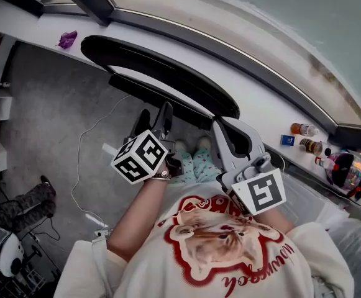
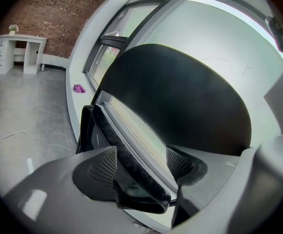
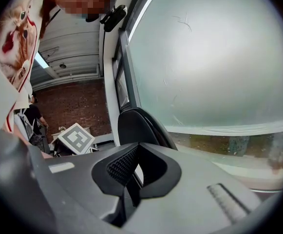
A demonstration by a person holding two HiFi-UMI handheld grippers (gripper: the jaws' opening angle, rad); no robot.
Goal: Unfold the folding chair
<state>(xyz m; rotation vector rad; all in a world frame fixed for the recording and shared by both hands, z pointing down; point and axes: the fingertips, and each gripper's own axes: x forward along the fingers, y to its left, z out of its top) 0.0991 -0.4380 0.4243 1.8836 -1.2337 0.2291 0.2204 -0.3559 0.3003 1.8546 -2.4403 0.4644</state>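
Left tool [image 2: 140,165] has its jaws apart around a dark padded edge [image 2: 131,167] of the folding chair [image 2: 180,101]. The edge passes between them close to the left-hand pad, and I judge it not yet clamped. Right tool [image 3: 131,174] has its jaws together with nothing between them, and the chair rises just beyond it. The chair is folded flat, leaning against the white surface [image 1: 261,101] under the window, ahead of both tools. The step in hand looks like taking hold. Next, the left jaws need to close on that edge and draw it away from the other panel. Bottles [image 1: 304,130] stand well off to the right tool's right, their labels too small to read. The shirt [image 1: 217,247] print is not legible.
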